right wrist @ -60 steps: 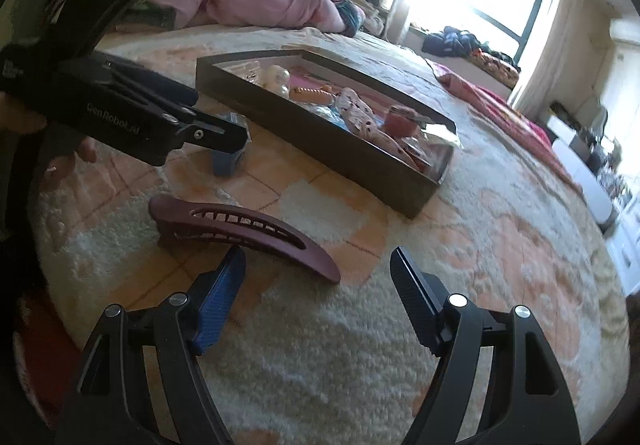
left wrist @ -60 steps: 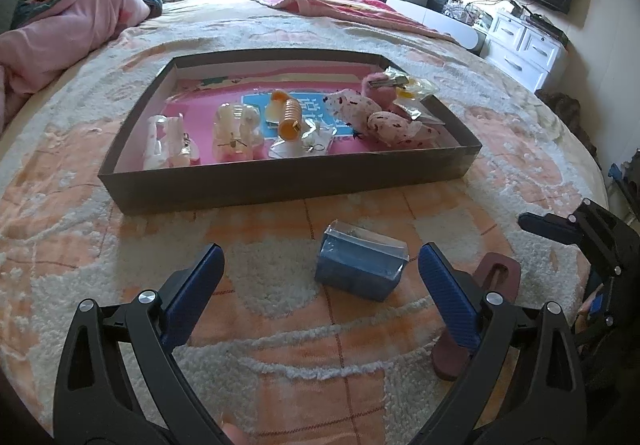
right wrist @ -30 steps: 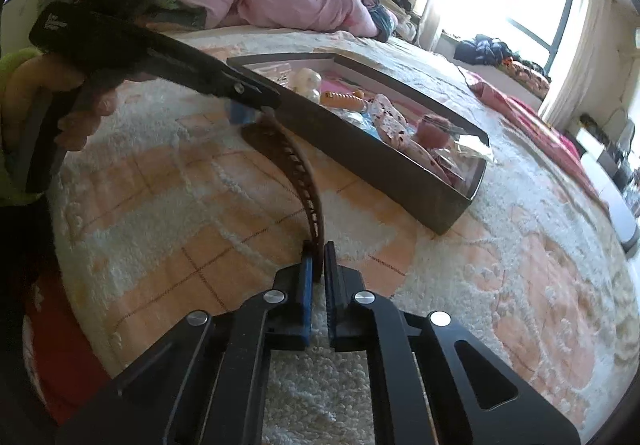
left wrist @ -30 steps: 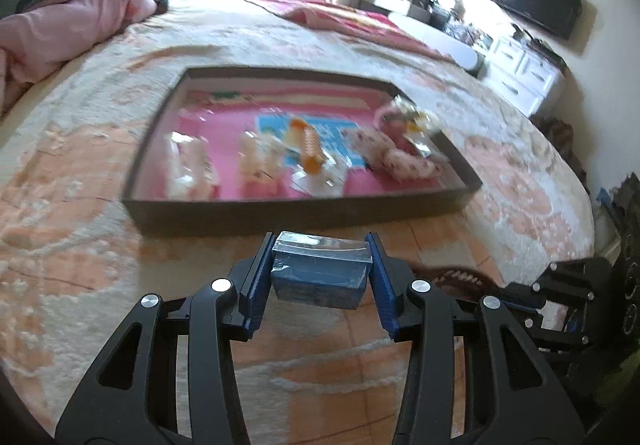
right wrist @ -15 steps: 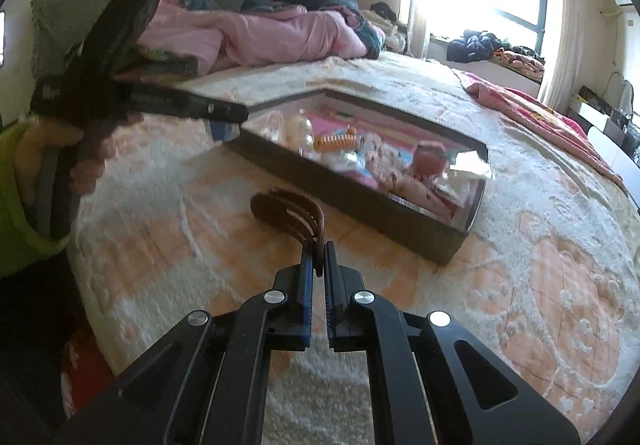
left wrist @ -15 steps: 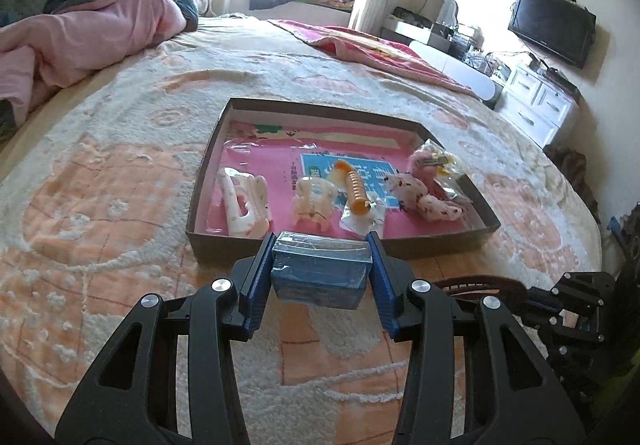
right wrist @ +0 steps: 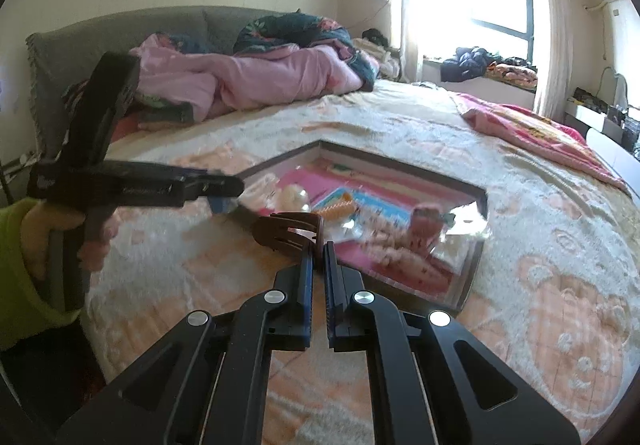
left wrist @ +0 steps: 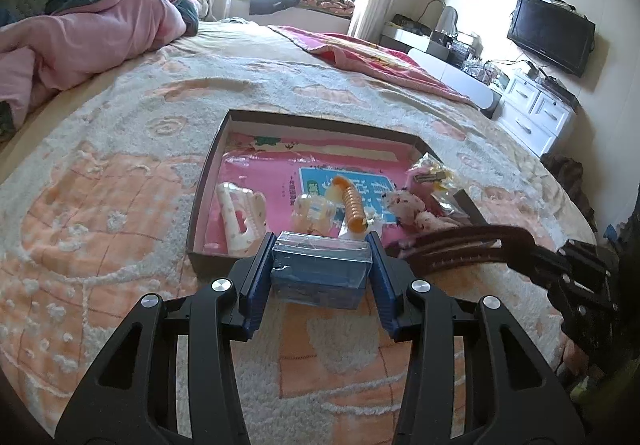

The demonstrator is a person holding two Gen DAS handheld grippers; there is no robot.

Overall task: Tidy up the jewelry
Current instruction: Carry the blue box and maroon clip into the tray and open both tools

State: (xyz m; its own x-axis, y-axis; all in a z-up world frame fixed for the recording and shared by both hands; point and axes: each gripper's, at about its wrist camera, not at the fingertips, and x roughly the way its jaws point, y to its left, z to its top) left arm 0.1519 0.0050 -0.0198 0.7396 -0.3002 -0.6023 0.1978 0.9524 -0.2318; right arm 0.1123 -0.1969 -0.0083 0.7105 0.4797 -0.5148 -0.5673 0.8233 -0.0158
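Observation:
My left gripper (left wrist: 319,274) is shut on a small blue box (left wrist: 320,269) with a clear lid, held above the bed just before the near wall of the dark shallow tray (left wrist: 208,165). My right gripper (right wrist: 318,265) is shut on a long dark brown hair clip (right wrist: 290,231), held in the air near the tray's (right wrist: 478,269) front corner; the clip also shows in the left wrist view (left wrist: 464,241). The tray holds a white claw clip (left wrist: 240,215), an orange spiral hair tie (left wrist: 352,203), a clear clip (left wrist: 312,211) and patterned pink scrunchies (left wrist: 408,211).
The tray lies on a peach and white bedspread (left wrist: 100,205). A pink quilt (left wrist: 80,37) is piled at the head of the bed. A pink blanket (left wrist: 372,57) lies at the far side. White drawers (left wrist: 536,113) and a TV (left wrist: 552,33) stand to the right.
Both grippers closed on their objects and lifted them off the bedspread. Both now sit higher and closer to the tray's near edge.

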